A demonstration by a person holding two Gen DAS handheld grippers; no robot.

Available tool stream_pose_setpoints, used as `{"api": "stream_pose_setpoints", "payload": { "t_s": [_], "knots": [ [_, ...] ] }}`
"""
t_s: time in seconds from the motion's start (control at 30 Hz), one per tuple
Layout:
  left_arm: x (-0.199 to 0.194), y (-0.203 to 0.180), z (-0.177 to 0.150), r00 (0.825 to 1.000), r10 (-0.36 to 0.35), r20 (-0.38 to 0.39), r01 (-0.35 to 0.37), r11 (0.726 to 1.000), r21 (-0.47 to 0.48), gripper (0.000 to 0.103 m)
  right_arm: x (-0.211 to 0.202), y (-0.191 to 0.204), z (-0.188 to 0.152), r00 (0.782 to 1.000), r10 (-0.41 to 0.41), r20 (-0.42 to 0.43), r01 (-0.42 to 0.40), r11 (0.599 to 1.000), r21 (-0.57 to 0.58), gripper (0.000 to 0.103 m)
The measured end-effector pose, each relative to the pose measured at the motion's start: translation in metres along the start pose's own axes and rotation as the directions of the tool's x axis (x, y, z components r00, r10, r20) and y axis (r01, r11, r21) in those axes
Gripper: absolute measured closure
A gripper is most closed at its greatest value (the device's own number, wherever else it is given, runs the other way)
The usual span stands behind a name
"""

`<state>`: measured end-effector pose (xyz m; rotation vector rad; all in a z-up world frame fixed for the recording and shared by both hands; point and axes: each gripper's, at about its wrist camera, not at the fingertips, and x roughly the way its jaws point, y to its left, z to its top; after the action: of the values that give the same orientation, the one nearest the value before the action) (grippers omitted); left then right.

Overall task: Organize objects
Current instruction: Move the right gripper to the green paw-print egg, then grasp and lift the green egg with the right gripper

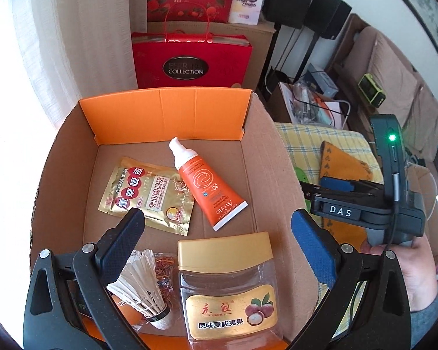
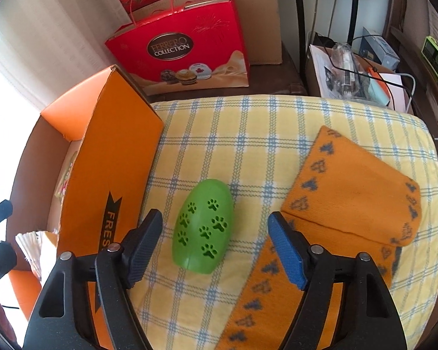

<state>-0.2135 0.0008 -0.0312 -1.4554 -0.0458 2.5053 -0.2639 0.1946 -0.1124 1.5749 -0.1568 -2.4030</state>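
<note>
A: In the left wrist view, what lies below the left gripper (image 1: 217,218)?

B: An open cardboard box (image 1: 280,157) with an orange inner flap at the far end. On its floor lie a gold foil sachet (image 1: 149,195) and, just beside it, an orange tube (image 1: 207,186) with a white cap, its cap pointing to the far wall. Nearer the camera stand a clear jar (image 1: 227,291) with a gold lid and a white shuttlecock (image 1: 143,288), with a tangle of rubber bands (image 1: 163,265) between them.

A: And the gripper itself?

B: Its jaws stand wide apart with nothing between the pads; it hangs above the box's contents. Off to the right, outside the box, the right gripper (image 1: 315,188) shows side-on, held in a hand (image 1: 408,265).

A: On the bed side, in the right wrist view?

B: The right gripper (image 2: 216,245) points down over a yellow checked blanket (image 2: 248,134). A green egg-shaped toy (image 2: 203,227) with paw-print cut-outs lies on the blanket, partly between the two fingers. The jaws are spread wider than the toy and the pads are clear of it.

A: Anything around it?

B: The box's orange outer wall (image 2: 114,175) rises just left of the toy. An orange knitted cloth (image 2: 356,186) with grey marks lies to the right, passing under the blue-padded finger (image 2: 289,250). A red gift bag (image 2: 184,46) stands beyond the bed.
</note>
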Motion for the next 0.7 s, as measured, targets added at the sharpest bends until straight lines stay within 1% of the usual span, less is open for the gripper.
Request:
{"api": "stream_pose_setpoints", "payload": {
  "t_s": [0.07, 0.17, 0.23, 0.3, 0.53, 0.63, 0.7],
  "knots": [
    [0.001, 0.001, -0.001, 1.000, 0.003, 0.000, -0.003, 1.000, 0.000, 0.002, 0.005, 0.002, 0.000, 1.000, 0.000, -0.007, 0.000, 1.000, -0.004, 0.032],
    [0.000, 0.000, -0.003, 1.000, 0.009, 0.005, -0.009, 1.000, 0.014, 0.002, 0.013, 0.006, -0.001, 1.000, 0.002, -0.027, -0.003, 1.000, -0.013, 0.041],
    [-0.001, -0.001, -0.004, 1.000, 0.009, 0.009, -0.010, 1.000, 0.024, 0.002, 0.016, 0.008, -0.002, 1.000, -0.006, -0.027, 0.006, 1.000, -0.025, 0.043],
    [-0.001, -0.001, -0.005, 1.000, 0.000, 0.005, 0.000, 1.000, 0.028, 0.002, 0.017, 0.011, -0.003, 1.000, -0.020, -0.023, 0.019, 0.999, -0.047, 0.055],
    [-0.012, 0.004, -0.007, 0.999, -0.028, 0.014, 0.028, 0.999, 0.027, 0.002, 0.012, 0.006, -0.005, 1.000, 0.000, -0.014, -0.001, 0.999, -0.042, 0.056],
    [-0.022, 0.012, -0.010, 0.999, -0.051, 0.019, 0.050, 0.998, 0.029, 0.002, 0.002, 0.004, -0.006, 1.000, 0.014, 0.002, -0.014, 0.999, -0.043, 0.056],
    [-0.030, 0.022, -0.014, 0.998, -0.051, 0.027, 0.050, 0.998, 0.027, 0.002, -0.009, 0.004, -0.005, 1.000, 0.023, 0.017, -0.022, 0.998, -0.050, 0.056]
  ]
}}
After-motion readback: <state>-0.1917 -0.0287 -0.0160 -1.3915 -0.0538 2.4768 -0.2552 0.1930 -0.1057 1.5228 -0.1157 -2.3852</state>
